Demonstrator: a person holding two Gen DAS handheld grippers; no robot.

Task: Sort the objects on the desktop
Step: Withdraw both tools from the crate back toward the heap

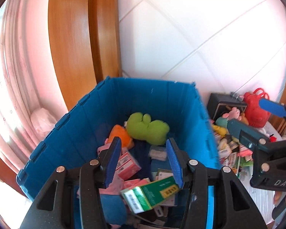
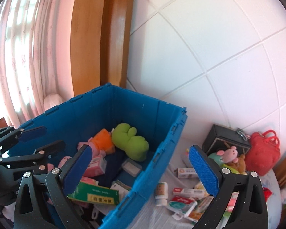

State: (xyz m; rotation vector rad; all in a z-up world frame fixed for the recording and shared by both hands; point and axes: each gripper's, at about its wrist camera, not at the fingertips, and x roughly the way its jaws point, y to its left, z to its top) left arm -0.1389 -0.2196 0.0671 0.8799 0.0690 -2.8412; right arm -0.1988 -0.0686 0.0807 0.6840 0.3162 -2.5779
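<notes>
Both grippers empty over the bin (image 2: pixel 162 133): left (image 1: pixel 144 162) half open, right (image 2: pixel 141 169) wide, straddling its wall. Green box (image 2: pixel 94 193) is in. Loose boxes (image 2: pixel 183 198) probably crowd our next grab; risk snagging neighbours.

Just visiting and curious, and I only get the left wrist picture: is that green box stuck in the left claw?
Observer: No. The right wrist view shows the left gripper with nothing between its fingers; the green box lies in the blue bin.
Operator: And the other claw?
Observer: The right gripper is wide open and empty.
Operator: Anything outside the bin that I miss?
Observer: A white bottle lies just beside the bin's wall.
</notes>
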